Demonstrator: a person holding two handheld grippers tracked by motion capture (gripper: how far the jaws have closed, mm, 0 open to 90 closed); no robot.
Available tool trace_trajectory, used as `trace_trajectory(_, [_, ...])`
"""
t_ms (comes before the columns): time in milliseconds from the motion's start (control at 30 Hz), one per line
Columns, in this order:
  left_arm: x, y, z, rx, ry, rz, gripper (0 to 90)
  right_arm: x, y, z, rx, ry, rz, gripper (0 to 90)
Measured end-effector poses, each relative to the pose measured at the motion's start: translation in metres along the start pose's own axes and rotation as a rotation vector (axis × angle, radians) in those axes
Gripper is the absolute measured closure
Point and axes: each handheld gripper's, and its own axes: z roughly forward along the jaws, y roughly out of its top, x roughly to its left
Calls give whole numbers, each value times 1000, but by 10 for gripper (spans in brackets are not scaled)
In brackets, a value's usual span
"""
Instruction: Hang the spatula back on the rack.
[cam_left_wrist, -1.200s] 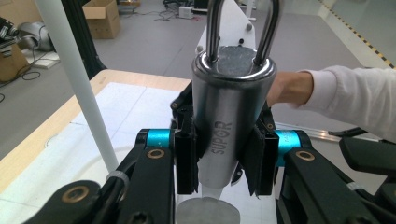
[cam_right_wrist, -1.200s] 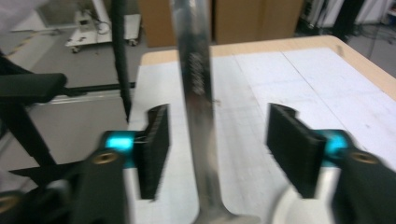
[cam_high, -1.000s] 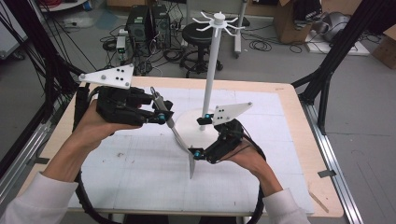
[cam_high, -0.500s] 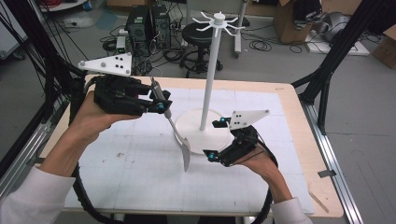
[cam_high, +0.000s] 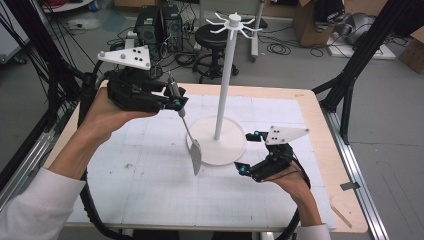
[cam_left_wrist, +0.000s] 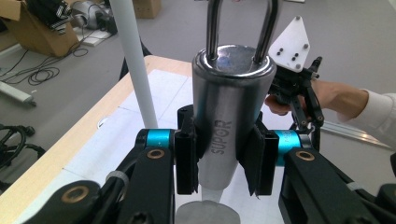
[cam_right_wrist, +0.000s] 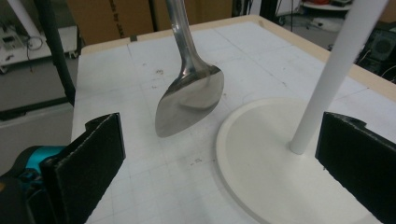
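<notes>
So my left gripper has its pads clamped on the steel handle of the spatula — blade hanging down above the white mat, just beside the stand's base. Right gripper jaws stand wide, holding nothing, low near the base. Likely heading for a hook on the rack top — keep the grip firm, lift the handle loop level with a prong, avoid the pole.
</notes>
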Motion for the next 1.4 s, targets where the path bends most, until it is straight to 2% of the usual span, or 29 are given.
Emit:
trace_trajectory(133, [5, 4, 4, 15, 6, 2, 688, -3, -9, -5, 19, -20, 14, 4])
trace_trajectory(267, [11, 7, 8, 32, 19, 2, 688, -7, -18, -11, 32, -63, 21, 4])
trace_trajectory(567, [23, 15, 11, 52, 21, 6, 688, -10, -36, -31, 6, -113, 46, 4])
trace_trajectory(733, [29, 19, 14, 51, 32, -4, 688, -13, -44, -35, 44, -152, 49, 4])
trace_trajectory(933, [36, 24, 20, 62, 48, -4, 688, -16, -49, -38, 30, -168, 70, 4])
trace_trajectory(1400, [42, 41, 33, 90, 56, -11, 688, -16, -52, -39, 25, -174, 65, 4])
